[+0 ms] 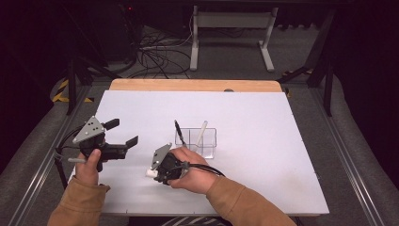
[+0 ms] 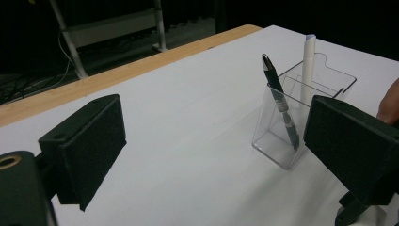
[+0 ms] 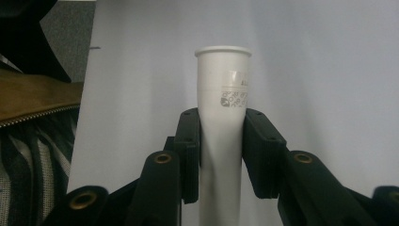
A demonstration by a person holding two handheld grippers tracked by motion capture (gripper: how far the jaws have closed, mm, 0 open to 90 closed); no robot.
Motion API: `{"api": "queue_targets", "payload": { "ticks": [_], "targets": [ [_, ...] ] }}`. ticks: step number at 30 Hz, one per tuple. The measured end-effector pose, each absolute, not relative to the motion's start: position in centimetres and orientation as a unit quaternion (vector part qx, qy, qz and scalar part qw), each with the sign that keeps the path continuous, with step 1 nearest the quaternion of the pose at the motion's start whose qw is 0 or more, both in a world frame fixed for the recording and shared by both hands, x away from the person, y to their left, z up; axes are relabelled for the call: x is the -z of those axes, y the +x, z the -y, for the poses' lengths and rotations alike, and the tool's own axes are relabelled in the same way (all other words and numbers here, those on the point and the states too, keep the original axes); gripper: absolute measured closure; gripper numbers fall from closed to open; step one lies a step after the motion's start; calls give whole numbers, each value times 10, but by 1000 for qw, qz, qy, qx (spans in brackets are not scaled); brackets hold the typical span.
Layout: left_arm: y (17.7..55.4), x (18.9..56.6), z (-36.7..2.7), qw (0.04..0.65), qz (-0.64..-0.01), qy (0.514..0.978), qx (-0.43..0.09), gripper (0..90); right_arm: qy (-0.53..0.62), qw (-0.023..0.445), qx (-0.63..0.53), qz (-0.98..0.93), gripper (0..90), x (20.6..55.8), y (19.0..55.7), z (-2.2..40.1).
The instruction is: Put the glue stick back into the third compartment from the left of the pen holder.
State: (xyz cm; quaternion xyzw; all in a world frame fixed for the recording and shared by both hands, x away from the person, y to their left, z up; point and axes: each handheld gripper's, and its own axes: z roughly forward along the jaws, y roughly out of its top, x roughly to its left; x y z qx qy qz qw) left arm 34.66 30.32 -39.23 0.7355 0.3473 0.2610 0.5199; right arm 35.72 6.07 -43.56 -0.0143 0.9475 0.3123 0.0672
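Nearest to the person, the right gripper is closed on a white tube, its pads pressing both sides of the middle. The tube looks light, stiff and smooth, so it may slip; a hold near the middle seems safest. The left gripper stands open and empty. Farther on the table, a clear holder keeps a black pen and a white pen.
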Motion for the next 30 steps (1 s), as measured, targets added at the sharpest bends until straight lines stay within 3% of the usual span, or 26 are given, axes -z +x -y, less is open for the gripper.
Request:
{"api": "queue_targets", "payload": {
  "ticks": [15,30],
  "targets": [
    [347,393,-303,520,-350,734,-262,69,-10,78,-348,-934,696,420,355,-49],
    [346,397,-304,516,-351,735,-264,69,22,108,-443,-890,695,392,353,-9]
  ]
}}
